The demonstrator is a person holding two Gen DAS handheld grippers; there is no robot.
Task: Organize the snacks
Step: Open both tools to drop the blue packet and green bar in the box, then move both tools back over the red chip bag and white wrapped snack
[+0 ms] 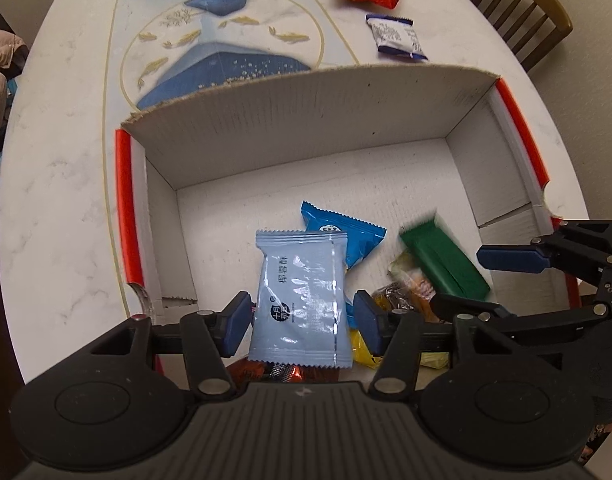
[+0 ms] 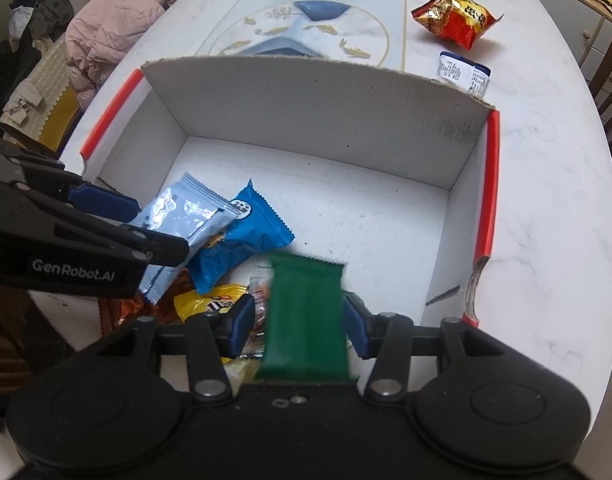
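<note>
Even indoor light, fisheye bending at the edges, motion blur on the green packet (image 2: 303, 320).

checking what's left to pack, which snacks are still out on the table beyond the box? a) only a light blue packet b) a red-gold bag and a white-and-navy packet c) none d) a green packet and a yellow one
b: the red-gold bag and the white-and-navy packet lie on the table past the far wall of the box; the green packet and the light blue packet are over the box.
</note>
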